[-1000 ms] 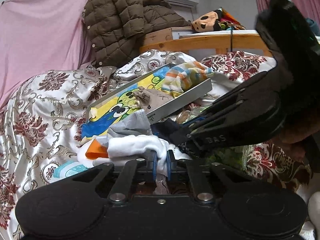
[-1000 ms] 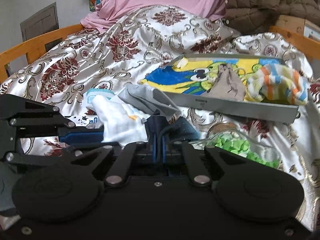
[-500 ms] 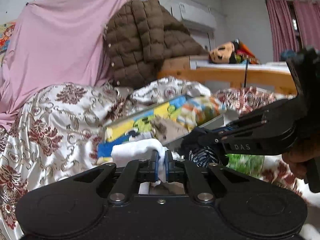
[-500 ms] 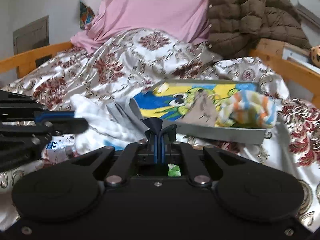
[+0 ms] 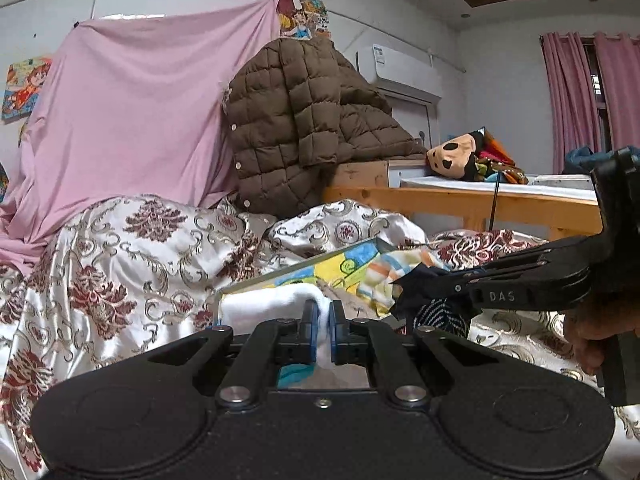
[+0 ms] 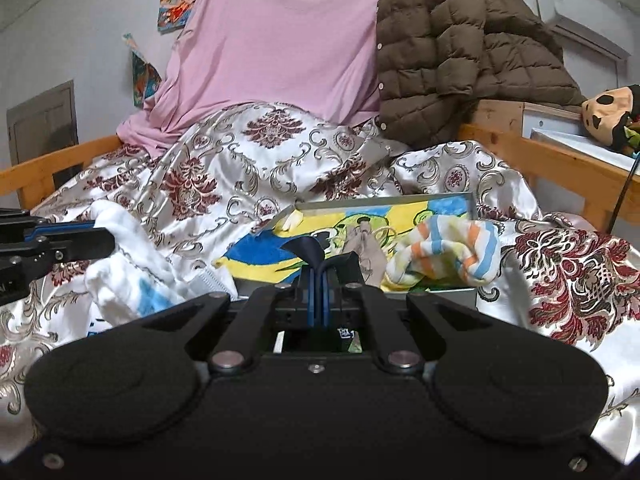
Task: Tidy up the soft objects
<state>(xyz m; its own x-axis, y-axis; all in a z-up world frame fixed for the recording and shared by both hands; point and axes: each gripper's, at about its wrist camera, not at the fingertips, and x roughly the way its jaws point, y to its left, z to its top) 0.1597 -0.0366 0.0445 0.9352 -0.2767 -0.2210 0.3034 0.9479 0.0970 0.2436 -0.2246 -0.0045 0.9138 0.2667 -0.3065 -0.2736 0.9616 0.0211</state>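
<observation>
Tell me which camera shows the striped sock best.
The right wrist view. There the striped sock lies in plain sight inside the tray, bunched up at its right end, with orange, blue and yellow stripes clear. In the left wrist view only part of it shows, cut off by the right gripper and its dark cloth.

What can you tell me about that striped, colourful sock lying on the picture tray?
The striped sock looks like soft knitted fabric, banded in orange, pale blue, white and yellowish green. It lies crumpled and bunched, not flat, at the right end of the shallow grey-rimmed tray with the cartoon picture, partly draped over its front edge. A beige cloth piece lies just to its left. Neither pair of tongs touches it; the right tongs are shut on a dark navy item.
</observation>
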